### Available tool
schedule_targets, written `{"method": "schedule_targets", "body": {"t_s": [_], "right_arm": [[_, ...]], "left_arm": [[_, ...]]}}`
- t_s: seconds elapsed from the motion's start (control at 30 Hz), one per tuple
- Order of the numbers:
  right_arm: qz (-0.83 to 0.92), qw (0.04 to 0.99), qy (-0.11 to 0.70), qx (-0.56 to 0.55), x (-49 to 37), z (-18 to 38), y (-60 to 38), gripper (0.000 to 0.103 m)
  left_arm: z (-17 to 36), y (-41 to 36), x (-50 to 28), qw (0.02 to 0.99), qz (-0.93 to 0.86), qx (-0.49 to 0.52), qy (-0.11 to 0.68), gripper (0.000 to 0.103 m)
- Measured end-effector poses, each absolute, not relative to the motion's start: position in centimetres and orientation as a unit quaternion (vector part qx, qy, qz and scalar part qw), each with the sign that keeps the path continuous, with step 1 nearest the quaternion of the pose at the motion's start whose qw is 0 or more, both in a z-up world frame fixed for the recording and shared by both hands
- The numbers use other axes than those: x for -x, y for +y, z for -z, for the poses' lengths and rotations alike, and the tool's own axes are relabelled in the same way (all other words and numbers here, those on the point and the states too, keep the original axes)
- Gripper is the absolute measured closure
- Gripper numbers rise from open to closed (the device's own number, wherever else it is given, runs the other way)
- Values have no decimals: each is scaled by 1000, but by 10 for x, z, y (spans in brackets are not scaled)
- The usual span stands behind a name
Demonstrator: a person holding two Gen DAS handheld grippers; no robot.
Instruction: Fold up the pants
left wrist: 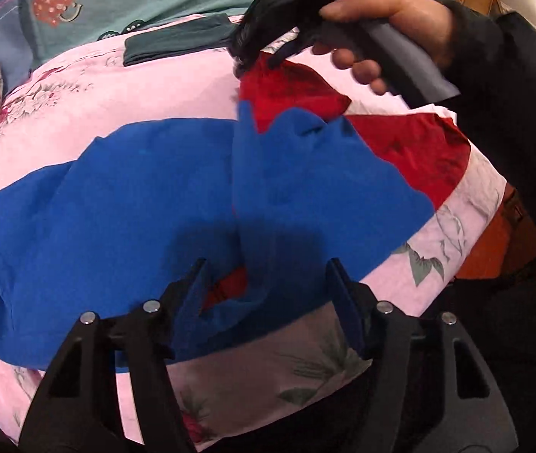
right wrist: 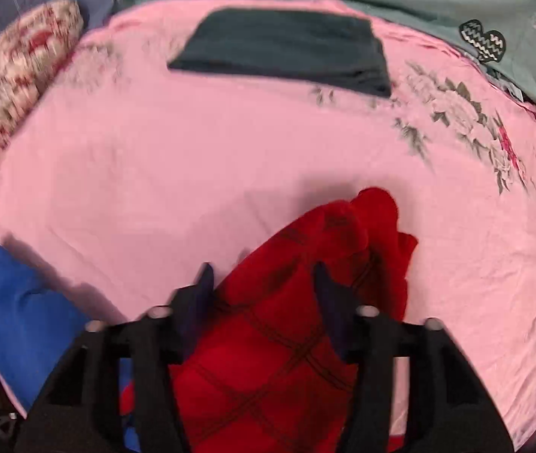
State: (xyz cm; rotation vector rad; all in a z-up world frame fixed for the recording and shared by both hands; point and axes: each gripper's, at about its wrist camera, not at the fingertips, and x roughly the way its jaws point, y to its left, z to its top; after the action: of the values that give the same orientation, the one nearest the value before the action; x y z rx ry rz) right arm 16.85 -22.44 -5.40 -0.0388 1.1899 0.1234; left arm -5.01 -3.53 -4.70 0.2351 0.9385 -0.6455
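The black two-finger left gripper (left wrist: 266,279) has its fingers spread wide apart and points forward and down. The black two-finger right gripper (right wrist: 264,283) is also spread wide. A bare hand (left wrist: 377,34) in a dark sleeve grips the right gripper's handle.

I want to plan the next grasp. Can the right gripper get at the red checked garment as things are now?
Probably yes. The right gripper is open, with the red checked garment directly between its fingers and nothing covering that part. The blue garment lies off to its left.
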Motion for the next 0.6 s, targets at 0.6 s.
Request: {"method": "schedule_targets", "body": {"t_s": [0.6], "right_arm": [[0, 901, 374, -221, 127, 65, -365, 102]], "left_arm": [[52, -51, 51, 822, 338, -121, 442, 40]]}}
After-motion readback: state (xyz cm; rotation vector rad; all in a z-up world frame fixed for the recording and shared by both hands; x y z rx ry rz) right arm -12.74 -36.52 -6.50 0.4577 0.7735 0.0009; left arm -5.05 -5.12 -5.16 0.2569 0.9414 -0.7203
